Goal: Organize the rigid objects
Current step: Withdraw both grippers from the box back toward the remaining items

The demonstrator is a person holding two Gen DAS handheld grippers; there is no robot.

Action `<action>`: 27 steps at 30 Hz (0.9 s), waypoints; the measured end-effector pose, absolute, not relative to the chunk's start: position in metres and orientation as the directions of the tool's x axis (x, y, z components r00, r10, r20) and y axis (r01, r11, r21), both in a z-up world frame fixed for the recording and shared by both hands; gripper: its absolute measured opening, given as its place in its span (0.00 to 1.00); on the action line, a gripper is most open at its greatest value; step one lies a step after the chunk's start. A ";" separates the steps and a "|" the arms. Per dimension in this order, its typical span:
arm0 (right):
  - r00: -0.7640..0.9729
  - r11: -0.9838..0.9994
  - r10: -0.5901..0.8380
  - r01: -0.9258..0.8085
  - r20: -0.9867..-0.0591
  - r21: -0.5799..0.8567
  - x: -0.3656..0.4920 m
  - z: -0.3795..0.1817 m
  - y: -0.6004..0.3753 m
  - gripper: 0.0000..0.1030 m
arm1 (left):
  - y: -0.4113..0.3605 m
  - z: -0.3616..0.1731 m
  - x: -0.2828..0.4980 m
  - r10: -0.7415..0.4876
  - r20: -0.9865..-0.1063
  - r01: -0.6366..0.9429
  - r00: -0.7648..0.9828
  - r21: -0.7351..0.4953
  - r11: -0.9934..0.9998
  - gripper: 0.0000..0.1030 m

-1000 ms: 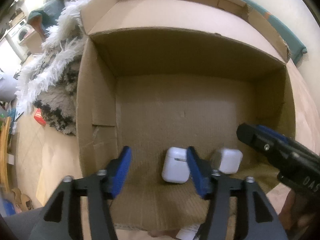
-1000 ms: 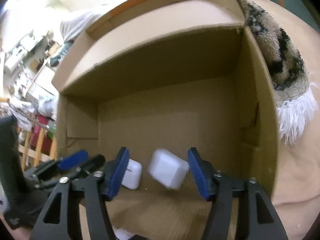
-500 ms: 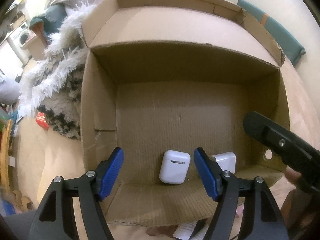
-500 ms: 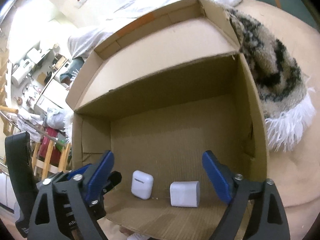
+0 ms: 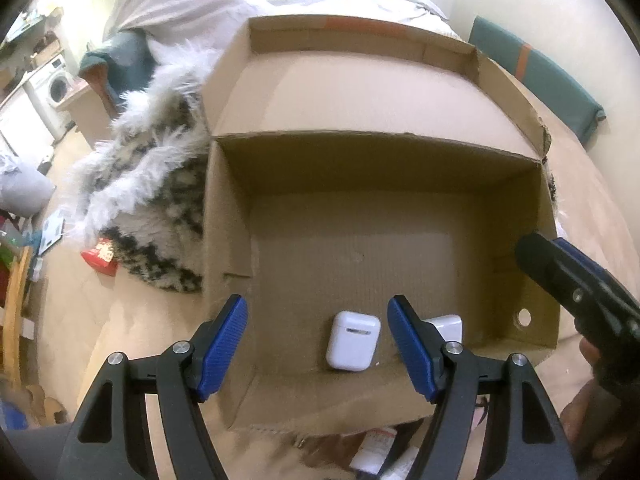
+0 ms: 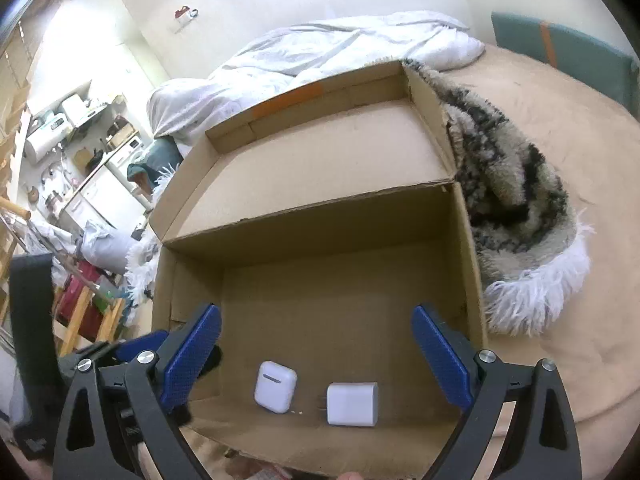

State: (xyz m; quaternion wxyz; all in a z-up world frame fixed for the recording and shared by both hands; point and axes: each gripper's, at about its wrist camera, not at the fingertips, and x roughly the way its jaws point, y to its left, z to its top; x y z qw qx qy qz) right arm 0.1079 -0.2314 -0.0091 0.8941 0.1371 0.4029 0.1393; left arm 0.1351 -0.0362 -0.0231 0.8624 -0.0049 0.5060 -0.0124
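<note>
An open cardboard box (image 5: 360, 160) lies on a beige bed. On its floor near the front wall rest a white earbud case (image 5: 352, 340) and, to its right, a white plug charger (image 5: 446, 326). My left gripper (image 5: 316, 308) hovers above the case, open, touching nothing. In the right wrist view the case (image 6: 275, 386) and the charger (image 6: 353, 403) lie side by side below my right gripper (image 6: 316, 316). Its jaws are opening wide, with nothing pressed between them. One finger of the right gripper (image 5: 560, 272) shows at the box's right wall.
A shaggy black-and-white throw (image 6: 512, 200) presses against one side of the box. A white duvet (image 6: 320, 52) lies behind it, and a teal cushion (image 5: 532, 76) stands by the wall. A red packet (image 5: 100, 256) and some papers (image 5: 380, 452) lie on the bed.
My right jaws spread wide and let go of the charger, which now rests flat on the box floor. Both grippers rose and drew back from the box. The left jaws widened slightly.
</note>
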 end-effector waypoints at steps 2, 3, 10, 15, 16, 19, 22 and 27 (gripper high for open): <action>0.646 0.936 0.333 -0.138 -0.687 0.323 0.101 -0.007 -0.231 0.99 | -0.030 -0.021 0.131 -0.020 -0.873 0.002 0.487 -0.022 1.000 0.68; 0.643 0.936 0.334 -0.139 -0.689 0.323 0.099 -0.006 -0.231 0.99 | -0.027 -0.018 0.127 -0.018 -0.873 -0.006 0.487 -0.024 1.000 0.68; 0.639 0.937 0.326 -0.122 -0.697 0.327 0.075 0.004 -0.239 0.99 | -0.013 -0.011 0.095 0.009 -0.866 -0.018 0.500 0.000 1.000 0.68; 0.618 0.930 0.334 -0.094 -0.711 0.355 0.057 0.003 -0.247 0.99 | 0.003 -0.016 0.077 0.018 -0.870 -0.050 0.493 -0.008 0.999 0.68; 0.609 0.929 0.336 -0.088 -0.718 0.361 0.054 0.001 -0.248 0.99 | 0.007 -0.018 0.075 0.015 -0.875 -0.062 0.484 -0.017 0.998 0.68; 0.582 0.928 0.332 -0.060 -0.742 0.369 0.045 -0.006 -0.251 0.99 | 0.019 -0.031 0.067 0.008 -0.889 -0.102 0.458 -0.044 0.994 0.68; 0.550 0.932 0.319 -0.035 -0.772 0.361 0.038 -0.015 -0.253 0.99 | 0.028 -0.048 0.062 -0.003 -0.917 -0.142 0.399 -0.065 0.988 0.68; 0.495 0.940 0.306 -0.022 -0.813 0.340 0.032 -0.031 -0.252 0.99 | 0.026 -0.080 0.061 -0.015 -0.957 -0.118 0.291 -0.052 0.992 0.68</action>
